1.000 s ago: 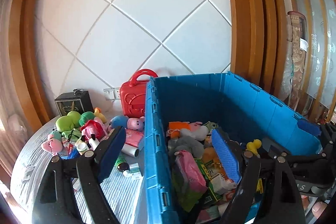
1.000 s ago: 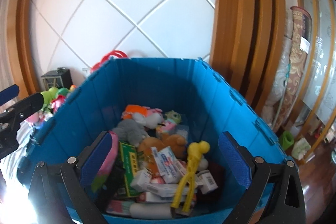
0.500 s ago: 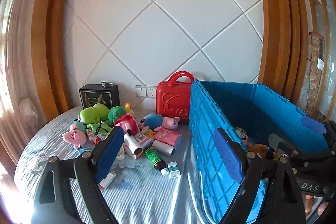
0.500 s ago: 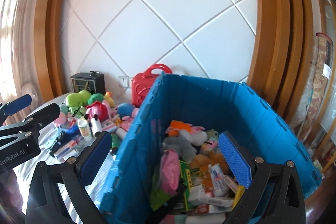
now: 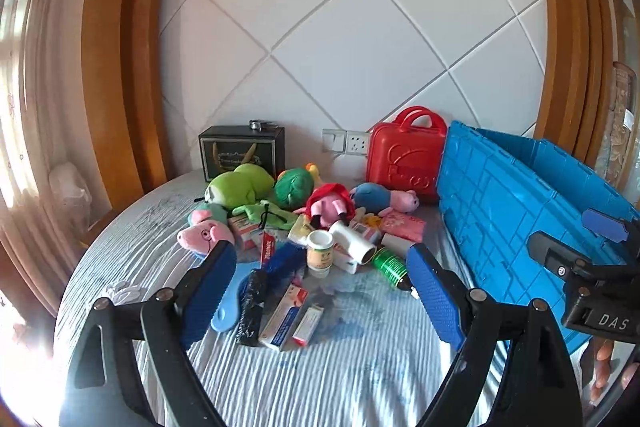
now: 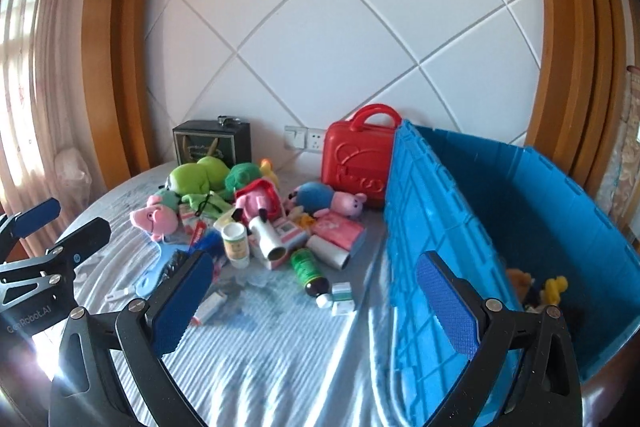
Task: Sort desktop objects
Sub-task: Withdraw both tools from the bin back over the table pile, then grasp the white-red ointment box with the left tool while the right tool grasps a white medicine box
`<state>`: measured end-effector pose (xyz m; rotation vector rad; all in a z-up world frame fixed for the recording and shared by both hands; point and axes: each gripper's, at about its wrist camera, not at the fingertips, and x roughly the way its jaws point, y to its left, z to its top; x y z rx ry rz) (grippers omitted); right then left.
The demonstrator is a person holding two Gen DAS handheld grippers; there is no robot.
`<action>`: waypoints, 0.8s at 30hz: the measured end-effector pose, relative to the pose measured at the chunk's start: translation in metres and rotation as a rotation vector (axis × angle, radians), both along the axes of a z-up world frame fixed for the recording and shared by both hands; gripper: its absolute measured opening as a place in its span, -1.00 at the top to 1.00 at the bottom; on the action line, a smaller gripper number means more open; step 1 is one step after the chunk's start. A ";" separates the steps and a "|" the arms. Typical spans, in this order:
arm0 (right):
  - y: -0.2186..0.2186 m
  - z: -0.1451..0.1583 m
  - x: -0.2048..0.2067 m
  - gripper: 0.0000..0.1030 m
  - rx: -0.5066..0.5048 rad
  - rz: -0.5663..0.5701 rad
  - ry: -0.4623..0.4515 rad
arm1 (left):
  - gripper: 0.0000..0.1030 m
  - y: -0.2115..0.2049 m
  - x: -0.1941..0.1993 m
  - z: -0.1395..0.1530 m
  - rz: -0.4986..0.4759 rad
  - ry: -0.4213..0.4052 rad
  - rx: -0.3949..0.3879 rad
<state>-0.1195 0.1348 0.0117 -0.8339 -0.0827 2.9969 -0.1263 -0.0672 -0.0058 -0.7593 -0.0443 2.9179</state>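
With both the left hand-held gripper and the right hand-held gripper spread and empty, they face the toy pile beside the blue crate, likely to pick the next item.

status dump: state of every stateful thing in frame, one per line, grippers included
left gripper: open, nothing between its fingers
right gripper: open, nothing between its fingers
blue crate: open, toys in the bottom
red case: shut, upright against the wall
green bottle: lying down, capped
white jar: upright, lid on
white tube: on its side, open end toward the camera
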 end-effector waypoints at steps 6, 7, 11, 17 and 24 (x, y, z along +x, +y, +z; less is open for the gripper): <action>-0.018 -0.025 -0.016 -1.00 -0.003 -0.024 -0.091 | -0.70 -0.051 -0.016 -0.033 0.056 -0.087 -0.019; -0.019 -0.029 -0.019 -1.00 0.003 -0.026 -0.101 | -0.70 -0.057 -0.019 -0.038 0.070 -0.102 -0.023; -0.014 -0.046 -0.038 -1.00 -0.010 -0.022 -0.144 | -0.70 -0.075 -0.034 -0.059 0.108 -0.161 -0.029; -0.003 -0.096 -0.079 -1.00 -0.030 -0.004 -0.268 | -0.70 -0.067 -0.064 -0.099 0.107 -0.271 -0.055; 0.008 -0.160 -0.115 -1.00 -0.057 0.009 -0.432 | -0.56 -0.040 -0.102 -0.157 0.040 -0.397 -0.093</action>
